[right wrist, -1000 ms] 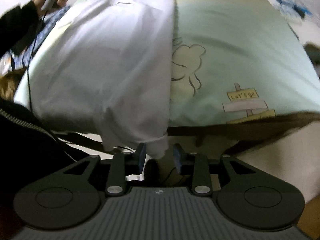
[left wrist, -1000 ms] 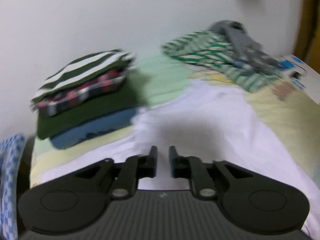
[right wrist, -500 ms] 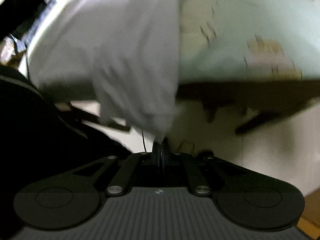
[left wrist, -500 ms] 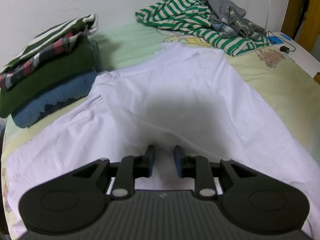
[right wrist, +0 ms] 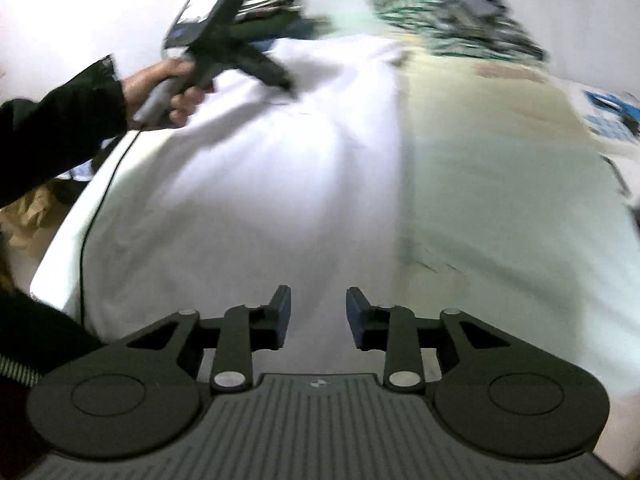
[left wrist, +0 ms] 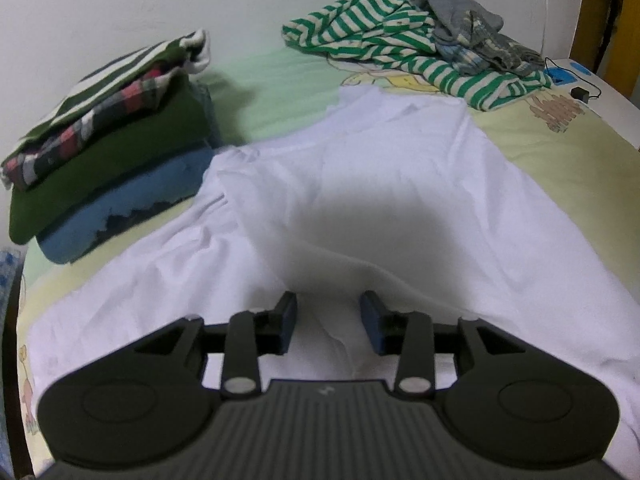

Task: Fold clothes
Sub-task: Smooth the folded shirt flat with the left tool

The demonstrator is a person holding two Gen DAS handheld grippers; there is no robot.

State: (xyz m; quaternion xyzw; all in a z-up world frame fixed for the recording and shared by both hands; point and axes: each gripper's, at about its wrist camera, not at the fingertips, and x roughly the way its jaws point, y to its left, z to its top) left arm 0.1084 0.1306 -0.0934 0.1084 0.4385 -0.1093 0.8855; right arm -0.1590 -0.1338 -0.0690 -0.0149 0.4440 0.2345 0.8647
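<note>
Both jaws part, opening, gripping nothing — the left gripper (left wrist: 329, 320) and right gripper (right wrist: 318, 312) over the white cotton T-shirt (left wrist: 380, 184); its near hem, loose, may bunch beside the folded stack (left wrist: 108, 128).

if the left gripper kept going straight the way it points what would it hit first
Most likely the white t-shirt spread on the bed. The left gripper points down at it, jaws opening with only shirt fabric below them. How far off the cloth lies is hard to judge.

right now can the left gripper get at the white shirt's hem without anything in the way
Probably yes. The left gripper, jaws opening with nothing pinched, hangs just over the white shirt near its edge. The folded stack and the striped heap lie off to the sides, clear of the approach.
</note>
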